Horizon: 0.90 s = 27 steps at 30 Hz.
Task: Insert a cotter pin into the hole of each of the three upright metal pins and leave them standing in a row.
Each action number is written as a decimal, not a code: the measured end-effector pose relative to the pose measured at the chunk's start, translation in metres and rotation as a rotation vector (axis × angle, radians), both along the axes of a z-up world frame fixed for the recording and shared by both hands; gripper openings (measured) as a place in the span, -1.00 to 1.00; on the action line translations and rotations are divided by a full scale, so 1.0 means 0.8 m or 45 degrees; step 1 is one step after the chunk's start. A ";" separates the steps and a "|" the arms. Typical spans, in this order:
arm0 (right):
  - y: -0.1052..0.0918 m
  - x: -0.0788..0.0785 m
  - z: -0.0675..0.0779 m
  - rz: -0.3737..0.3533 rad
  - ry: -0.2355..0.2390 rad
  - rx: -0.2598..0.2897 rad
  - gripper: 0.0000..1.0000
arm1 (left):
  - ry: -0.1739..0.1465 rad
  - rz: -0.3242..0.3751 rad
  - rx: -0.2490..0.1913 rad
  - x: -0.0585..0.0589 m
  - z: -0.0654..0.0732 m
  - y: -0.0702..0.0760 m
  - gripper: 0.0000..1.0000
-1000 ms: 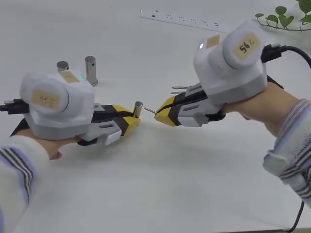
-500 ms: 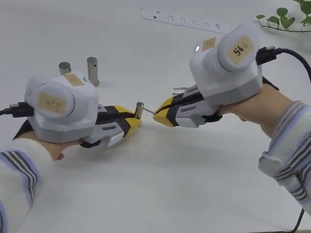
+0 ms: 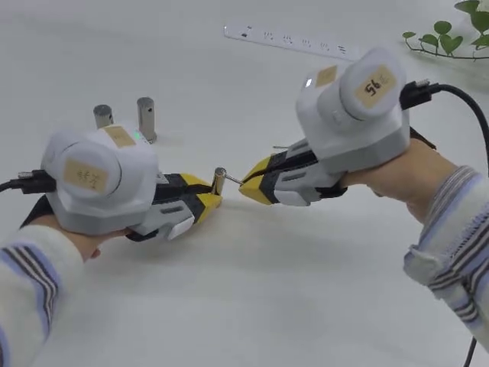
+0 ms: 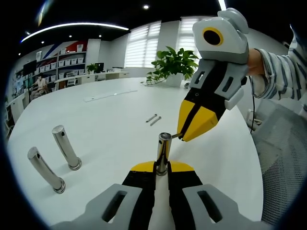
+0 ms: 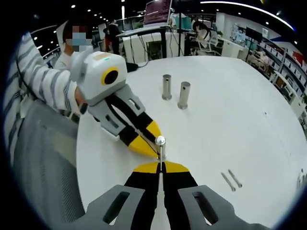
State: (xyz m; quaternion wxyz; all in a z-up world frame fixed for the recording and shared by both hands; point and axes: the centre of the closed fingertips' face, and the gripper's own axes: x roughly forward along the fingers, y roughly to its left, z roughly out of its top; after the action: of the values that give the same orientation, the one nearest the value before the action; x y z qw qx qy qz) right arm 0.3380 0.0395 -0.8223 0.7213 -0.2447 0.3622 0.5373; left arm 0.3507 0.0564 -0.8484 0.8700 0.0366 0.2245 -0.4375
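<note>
Now | metal pin (image 3: 218,180) upright, left claw (image 3: 212,200) | cotter pin (image 3: 232,180) level, right claw (image 3: 246,188)

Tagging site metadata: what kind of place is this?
Likely an open-plan office or lab: wide white table, leafy green potted plant, wall shelves of boxes, and a grey mesh chair.

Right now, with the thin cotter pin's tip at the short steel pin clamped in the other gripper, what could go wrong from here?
1. The thin metal cotter pin held in the right gripper meets the short upright steel pin near its top. If the tip misses the hole, the cotter pin may bend or slip in the jaws.
2. The left gripper clamps the steel pin low down, so a sideways push from the cotter pin could tilt it.
</note>
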 end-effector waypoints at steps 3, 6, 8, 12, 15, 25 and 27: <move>0.001 0.001 -0.001 0.013 -0.012 -0.011 -0.92 | -0.006 -0.007 0.013 0.000 0.000 0.000 -0.86; 0.002 0.002 0.001 0.006 -0.016 -0.006 -0.92 | -0.002 -0.004 0.015 0.000 0.000 0.000 -0.86; 0.003 0.003 0.001 0.008 -0.023 -0.001 -0.92 | 0.000 -0.001 0.013 0.000 0.001 0.001 -0.86; 0.010 0.003 0.003 0.011 -0.016 0.032 -0.92 | -0.015 -0.021 0.031 -0.002 0.001 -0.001 -0.86; 0.018 0.003 0.003 0.026 -0.025 0.033 -0.92 | -0.018 -0.040 0.043 -0.005 0.001 -0.005 -0.86; 0.012 0.006 0.005 0.013 -0.041 0.059 -0.73 | -0.020 -0.031 0.042 -0.007 0.001 -0.003 -0.86; 0.006 0.007 0.003 0.011 -0.043 0.049 -0.73 | -0.019 -0.030 0.041 -0.007 0.001 -0.003 -0.86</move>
State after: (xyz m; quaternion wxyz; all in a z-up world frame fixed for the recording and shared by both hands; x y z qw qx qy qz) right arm 0.3438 0.0441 -0.8197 0.7295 -0.2413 0.3386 0.5430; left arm 0.3447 0.0539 -0.8476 0.8657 0.0563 0.2246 -0.4438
